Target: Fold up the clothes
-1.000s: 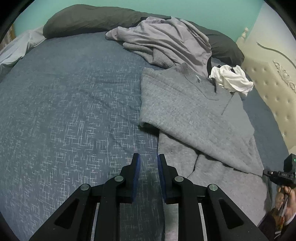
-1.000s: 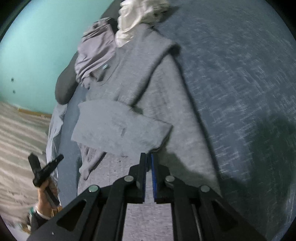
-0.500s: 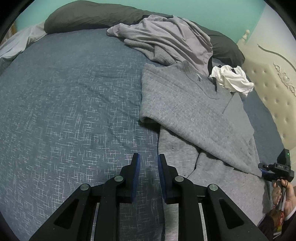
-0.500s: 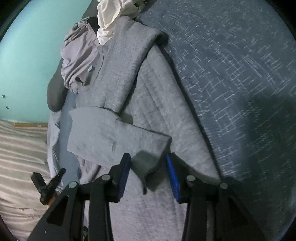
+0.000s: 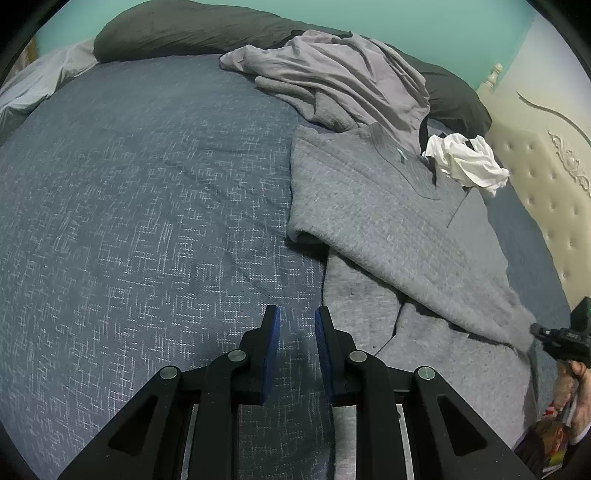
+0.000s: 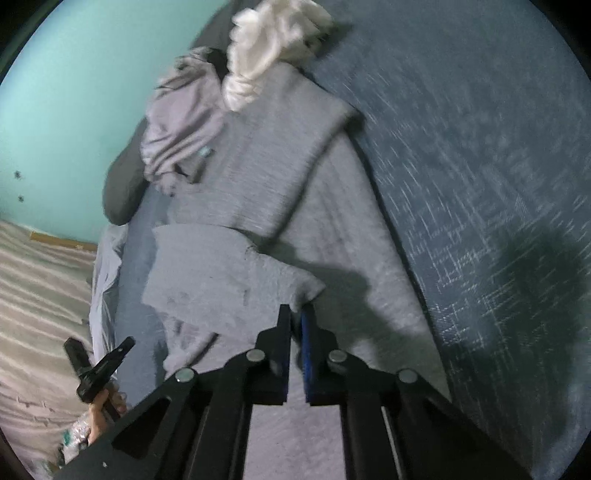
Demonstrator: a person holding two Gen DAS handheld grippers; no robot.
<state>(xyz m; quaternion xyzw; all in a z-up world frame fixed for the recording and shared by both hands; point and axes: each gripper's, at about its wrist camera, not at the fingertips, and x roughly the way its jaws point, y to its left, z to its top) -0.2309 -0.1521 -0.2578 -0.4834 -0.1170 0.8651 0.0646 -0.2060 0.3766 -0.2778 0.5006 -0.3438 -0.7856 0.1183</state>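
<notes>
Your grey sweater (image 5: 388,236) lies on the bed (image 5: 147,221), right of centre, its small neck tag (image 5: 402,155) unreadable. The sleeve cuff (image 6: 295,288) sits pinched in your right claw (image 6: 295,321), low centre. Your left claw (image 5: 297,325) angles down over bare bedspread just beside the hem, jaws narrow, holding nothing.

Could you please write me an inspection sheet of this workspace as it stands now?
Surface: bed with blue bedspread.
Job's things: grey sweater spread flat, sleeve folded across; lilac garment crumpled; white garment bunched at its collar.
Clutter: dark pillows.
Grippers: left gripper slightly apart, empty, over bedspread; right gripper shut on sleeve cuff.
Cables: nothing seen.
Surroundings: teal wall, cream tufted headboard.
</notes>
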